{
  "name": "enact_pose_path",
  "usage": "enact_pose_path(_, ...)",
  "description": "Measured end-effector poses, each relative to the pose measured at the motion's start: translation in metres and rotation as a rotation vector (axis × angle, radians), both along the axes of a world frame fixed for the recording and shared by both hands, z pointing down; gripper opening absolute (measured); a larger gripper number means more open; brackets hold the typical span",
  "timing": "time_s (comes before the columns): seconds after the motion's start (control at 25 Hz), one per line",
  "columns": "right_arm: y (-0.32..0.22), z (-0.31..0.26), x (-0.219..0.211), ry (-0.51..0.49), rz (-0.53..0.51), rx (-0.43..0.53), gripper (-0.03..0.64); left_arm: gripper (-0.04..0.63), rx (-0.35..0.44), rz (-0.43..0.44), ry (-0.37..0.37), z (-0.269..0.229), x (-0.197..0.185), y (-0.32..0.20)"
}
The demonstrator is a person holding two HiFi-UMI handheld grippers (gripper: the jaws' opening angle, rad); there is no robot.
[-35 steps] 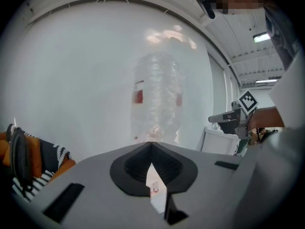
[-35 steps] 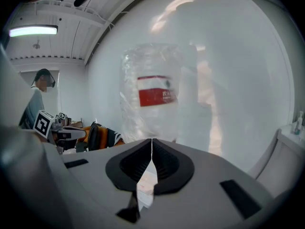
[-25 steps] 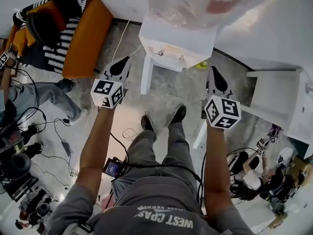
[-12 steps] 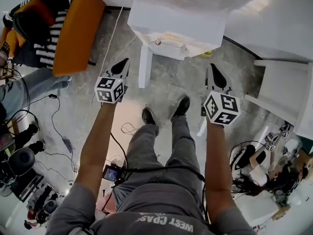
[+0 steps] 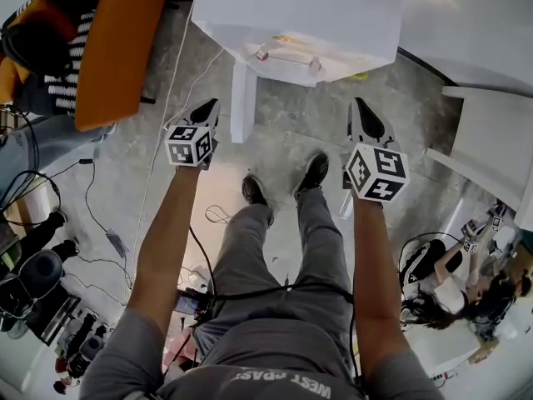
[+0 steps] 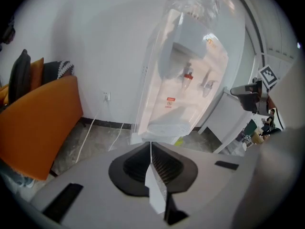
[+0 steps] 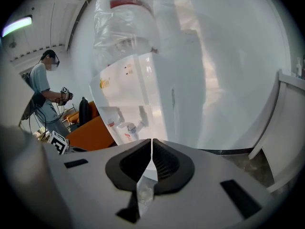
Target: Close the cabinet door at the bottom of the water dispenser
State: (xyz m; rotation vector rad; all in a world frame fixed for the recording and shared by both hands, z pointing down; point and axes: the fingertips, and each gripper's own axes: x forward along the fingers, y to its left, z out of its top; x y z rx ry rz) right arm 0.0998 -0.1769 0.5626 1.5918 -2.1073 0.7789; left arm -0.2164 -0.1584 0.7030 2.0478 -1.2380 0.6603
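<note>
The white water dispenser (image 5: 300, 23) stands at the top of the head view, with a clear bottle (image 7: 124, 23) on top. Its bottom cabinet door (image 5: 242, 98) hangs open, a white panel sticking out toward me on the left side. My left gripper (image 5: 208, 108) hovers just left of that door, shut and empty. My right gripper (image 5: 361, 108) floats off the dispenser's right front, also shut and empty. The left gripper (image 6: 151, 144) view shows the dispenser (image 6: 190, 80) with its taps straight ahead. The right gripper (image 7: 152, 141) view shows the dispenser (image 7: 143, 89) from its right.
An orange sofa (image 5: 117, 48) with striped cushions stands at the left. Cables (image 5: 158, 165) run over the floor. White furniture (image 5: 491, 140) stands at the right. My feet (image 5: 254, 194) are in front of the dispenser. A person (image 7: 45, 89) stands further off.
The dispenser has come nearer and lower in the head view. Both grippers have moved forward toward it, and they stay shut.
</note>
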Motion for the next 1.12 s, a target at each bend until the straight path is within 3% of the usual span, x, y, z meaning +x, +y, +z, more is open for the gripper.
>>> enact_pose_path(0.52,0.011,0.069,0.004,0.011,-0.005,-0.051,0.031,0.030,-0.151,-0.072,-0.001,0.110,-0.017,0.018)
enact_pose_path(0.64,0.015,0.083,0.008,0.017,-0.002,-0.063,0.031,0.090,-0.172,-0.080,-0.002,0.127,-0.017,0.019)
enact_pose_path(0.76,0.019,0.093,0.013,0.020,0.005,-0.071,0.032,0.104,-0.190,-0.086,-0.026,0.145,-0.020,0.021)
enact_pose_path(0.96,0.025,0.108,0.018,0.023,0.012,-0.085,0.031,0.100,-0.211,-0.139,-0.008,0.163,-0.026,0.023)
enact_pose_path(1.12,0.030,0.117,0.023,0.023,0.023,-0.097,0.031,0.046,-0.210,-0.132,-0.004,0.172,-0.019,0.026)
